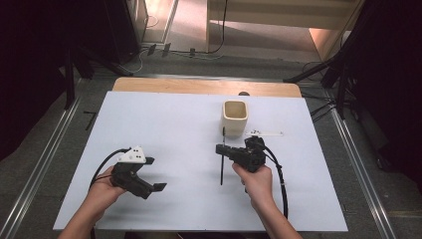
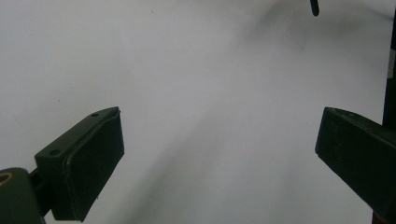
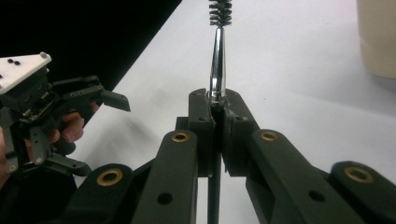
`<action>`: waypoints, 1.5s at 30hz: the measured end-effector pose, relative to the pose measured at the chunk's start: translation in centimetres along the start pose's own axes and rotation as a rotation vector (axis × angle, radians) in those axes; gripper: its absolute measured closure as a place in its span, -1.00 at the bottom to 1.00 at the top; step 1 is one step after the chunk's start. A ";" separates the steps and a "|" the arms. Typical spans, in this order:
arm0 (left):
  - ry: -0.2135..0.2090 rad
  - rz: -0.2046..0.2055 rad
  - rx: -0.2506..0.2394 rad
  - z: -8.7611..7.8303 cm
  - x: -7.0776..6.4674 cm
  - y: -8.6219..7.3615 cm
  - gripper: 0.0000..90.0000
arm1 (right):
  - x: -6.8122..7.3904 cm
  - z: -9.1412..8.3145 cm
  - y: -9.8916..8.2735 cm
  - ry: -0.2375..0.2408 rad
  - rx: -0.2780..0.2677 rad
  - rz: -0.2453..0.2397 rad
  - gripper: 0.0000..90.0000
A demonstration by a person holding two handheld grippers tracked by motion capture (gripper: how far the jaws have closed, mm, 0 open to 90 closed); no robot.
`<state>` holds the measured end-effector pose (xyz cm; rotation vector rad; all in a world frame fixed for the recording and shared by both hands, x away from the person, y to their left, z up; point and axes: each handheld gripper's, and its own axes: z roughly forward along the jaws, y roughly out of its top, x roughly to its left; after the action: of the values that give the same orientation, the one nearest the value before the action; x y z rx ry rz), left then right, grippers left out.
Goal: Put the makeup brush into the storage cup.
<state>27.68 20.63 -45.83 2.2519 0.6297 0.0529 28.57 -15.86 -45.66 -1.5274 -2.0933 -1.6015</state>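
Observation:
My right gripper point(image 1: 222, 149) is shut on a thin brush point(image 1: 222, 167) with a metal shaft and black bristles. In the right gripper view the pads point(image 3: 203, 116) pinch the shaft and the bristle end point(image 3: 220, 14) points away over the table. The brush's dark handle runs back toward the person. A cream square cup point(image 1: 235, 117) stands upright just beyond the bristle end, apart from it. My left gripper point(image 1: 155, 173) sits at the left of the table, open, with nothing between its fingers point(image 2: 88, 163). The tip of the brush handle point(image 2: 314, 7) shows at the top of the left gripper view.
A white sheet point(image 1: 164, 124) covers the table, with a strip of wood point(image 1: 199, 85) bare along the far edge. A thin white strip with small dark marks point(image 1: 266, 133) lies right of the cup. Cables trail from both grippers toward the near edge.

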 end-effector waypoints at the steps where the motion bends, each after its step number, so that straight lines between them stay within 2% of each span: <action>1: -0.001 0.000 0.000 0.0 0.0 0.0 -0.97 | 0.0 -0.1 0.0 -0.004 0.001 -0.002 0.90; 10: -0.009 -0.010 -0.004 0.0 0.1 0.0 -0.97 | -0.4 -0.5 0.3 -0.027 0.002 -0.022 0.90; 33: -0.011 -0.016 -0.016 -0.3 0.2 0.0 -0.97 | -1.6 -1.1 0.9 -0.055 -0.002 -0.030 0.90; 37: -0.004 -0.013 -0.003 -0.5 0.2 -0.1 -0.97 | -1.7 -1.2 1.2 -0.059 -0.002 -0.026 0.90; 40: -0.006 -0.023 -0.025 -0.5 0.3 -0.2 -0.97 | -1.8 -1.3 1.5 -0.063 -0.005 -0.034 0.90; 45: -0.001 -0.021 -0.029 -0.6 0.2 -0.3 -0.97 | -1.9 -1.2 1.8 -0.065 -0.003 -0.032 0.90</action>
<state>27.62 21.37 -45.64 2.2171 0.6479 0.0503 30.26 -18.15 -45.08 -1.5755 -2.1609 -1.5865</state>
